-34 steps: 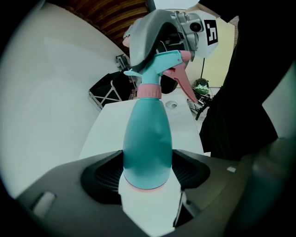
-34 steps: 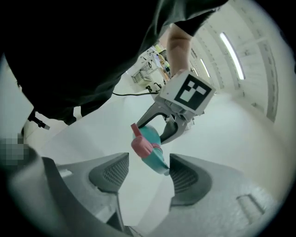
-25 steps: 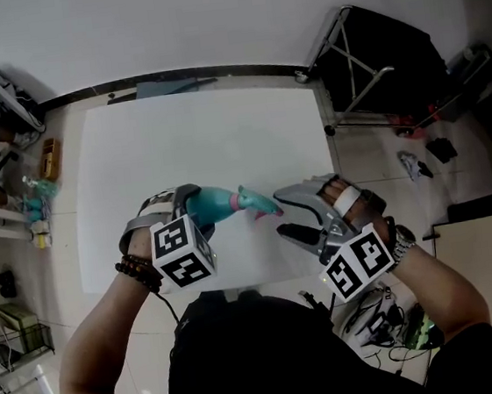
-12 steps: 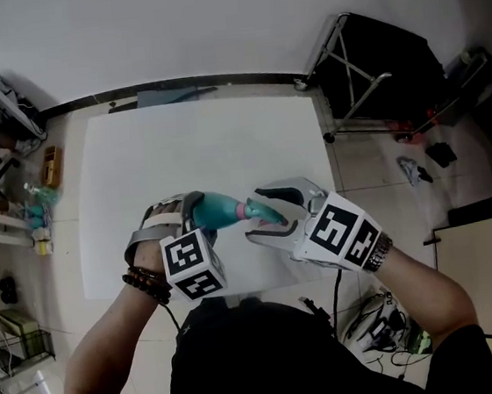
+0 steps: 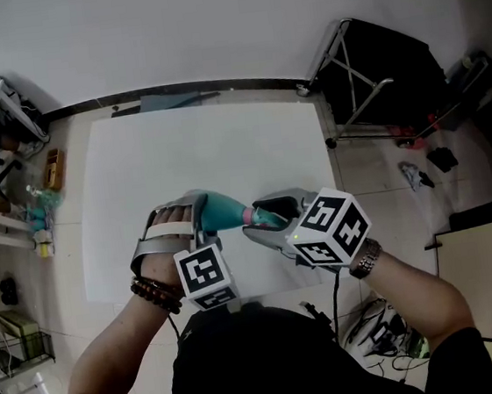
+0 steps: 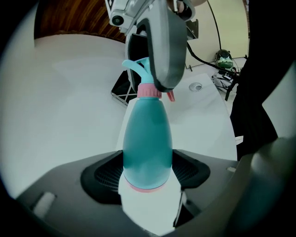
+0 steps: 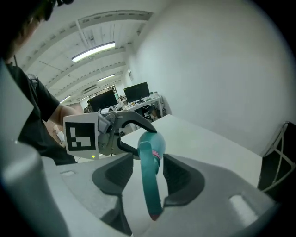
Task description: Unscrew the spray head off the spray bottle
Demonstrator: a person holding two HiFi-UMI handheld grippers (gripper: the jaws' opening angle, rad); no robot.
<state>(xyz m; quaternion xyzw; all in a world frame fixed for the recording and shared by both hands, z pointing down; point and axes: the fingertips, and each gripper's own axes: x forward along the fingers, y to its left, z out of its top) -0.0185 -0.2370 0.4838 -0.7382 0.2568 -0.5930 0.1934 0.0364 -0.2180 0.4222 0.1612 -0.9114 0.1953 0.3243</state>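
Holding the spray bottle (image 6: pixel 147 139) off the table (image 5: pixel 178 146), the left gripper (image 6: pixel 148 172) is clamping its fingers (image 6: pixel 105 178) wide on the bottle's fat base end, near the person's body and left of centre. The right gripper (image 7: pixel 149 180) is coming at it from the right; its fingers (image 7: pixel 115 178) have just been closing, with the spray head (image 7: pixel 150 185) between them, and they are now sitting against its sides.

Judging by this, the unscrewing is only getting started. The head is not yet off, and the pink collar (image 6: pixel 149 90) is sitting flush on the neck with no gap showing. What is left is turning the collar loose and lifting the head away.

Whether the thread is loosening at all is not showing, since the collar is covering it. How hard the right fingers are biting is hard to judge. One right finger is blocking the nozzle in the left gripper view, and from the head view the marker cubes are hiding most of both grips.
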